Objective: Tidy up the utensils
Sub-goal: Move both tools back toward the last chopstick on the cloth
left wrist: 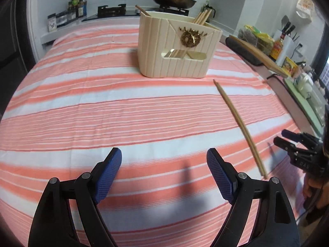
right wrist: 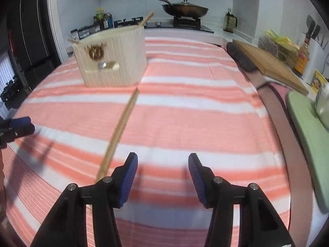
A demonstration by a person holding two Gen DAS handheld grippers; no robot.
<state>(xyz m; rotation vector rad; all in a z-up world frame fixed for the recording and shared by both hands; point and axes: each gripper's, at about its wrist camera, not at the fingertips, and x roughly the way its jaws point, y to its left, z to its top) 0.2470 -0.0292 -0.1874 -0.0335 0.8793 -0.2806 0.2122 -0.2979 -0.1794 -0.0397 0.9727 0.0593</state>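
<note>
Left gripper (left wrist: 164, 164): my jaws stand wide apart with nothing between them, hovering over the striped cloth (left wrist: 102, 103).
Right gripper (right wrist: 163, 175): jaws also spread and empty; the chopsticks (right wrist: 119, 131) run just past the outside of my left finger, not between the pads.
Chopsticks: in the left view they (left wrist: 238, 125) lie loose on the cloth, well short of the holder (left wrist: 176, 47), thin end pointing toward it.
Holder: upright near the middle of the table, with more sticks already poking out of the top.
Risk, missed grab: if I close the right jaws here, I judge they meet on air, since the sticks sit off to one side.
Risk, split pair: I can't tell whether it is one stick or two pressed together; a pinch may lift one and roll the other.
Risk, cloth: a low approach could snag and bunch the fabric.
Risk, holder: an angled insertion could tip it.
</note>
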